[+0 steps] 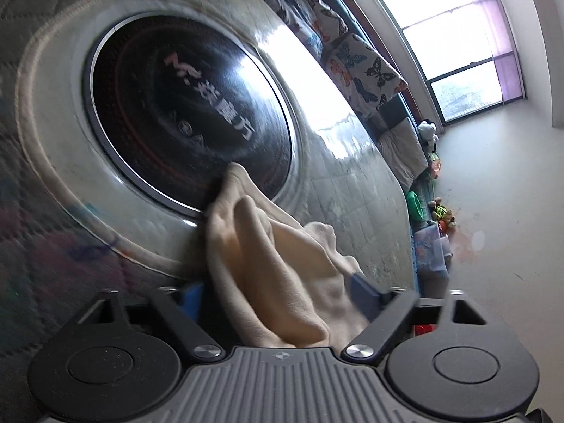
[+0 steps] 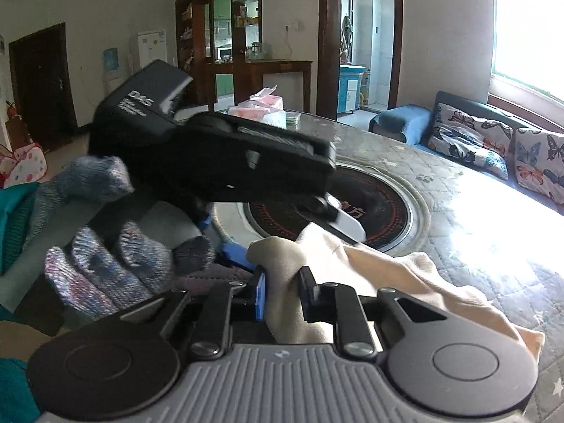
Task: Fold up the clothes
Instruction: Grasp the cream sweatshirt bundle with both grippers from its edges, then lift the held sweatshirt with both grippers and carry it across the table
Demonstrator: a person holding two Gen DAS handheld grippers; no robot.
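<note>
You are at the very start of folding, by the look of it: the cream garment (image 2: 387, 282) is a bunched, creased heap with no flat panel and no clean fold line showing anywhere. Everything is left to do: spreading it out, squaring it, then folding.

Your right gripper (image 2: 282, 294) pinches a thick gather of the cloth, its fingers pressed together on the bunch, which stands up between them. Your left gripper (image 1: 282, 296) has the fabric between its fingers, but they stand spread; I cannot see either pad pressing, so I judge that side is not yet gripping. In the right wrist view that left gripper hangs over the cloth from the left, carried by your knit-gloved hand (image 2: 116, 264).

The garment lies on the near part of the quilted table cover (image 2: 458, 204), at the near edge of the round black cooktop (image 2: 384, 211) set in the table; one tip of it overlaps the cooktop's rim. From the right gripper it trails away to the right and toward you, so its long axis runs roughly from the pinch out to the near right. Which end is collar or hem I cannot tell, as it is too crumpled.
</note>
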